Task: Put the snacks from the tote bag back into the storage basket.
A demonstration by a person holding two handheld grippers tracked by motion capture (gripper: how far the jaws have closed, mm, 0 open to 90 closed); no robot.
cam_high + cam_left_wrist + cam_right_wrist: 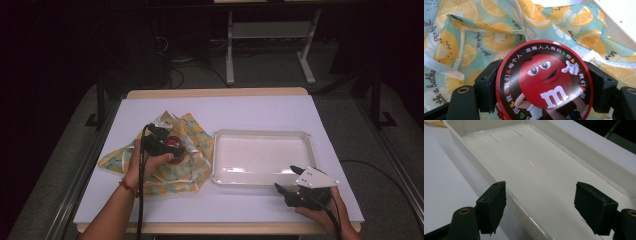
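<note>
A round red tin (544, 82) with a red candy cartoon on its lid sits between the jaws of my left gripper (544, 87), which is shut on its sides. In the high view the tin (174, 143) and left gripper (167, 145) hover over a crumpled cloth (192, 167) printed with orange slices on pale blue. The same cloth (486, 37) spreads behind the tin. My right gripper (286, 179) stands open at the near right corner of a white tray (260, 134). Its jaws straddle the tray's near rim (486, 173) with nothing between them, the gripper (540, 202) pointing along the empty tray.
The white table (225, 112) carries the cloth at left and the tray at right. A wooden strip (215, 93) marks its far edge. Beyond it stands a desk frame (270, 45) on a dark floor. Cables trail from both grippers toward the near edge.
</note>
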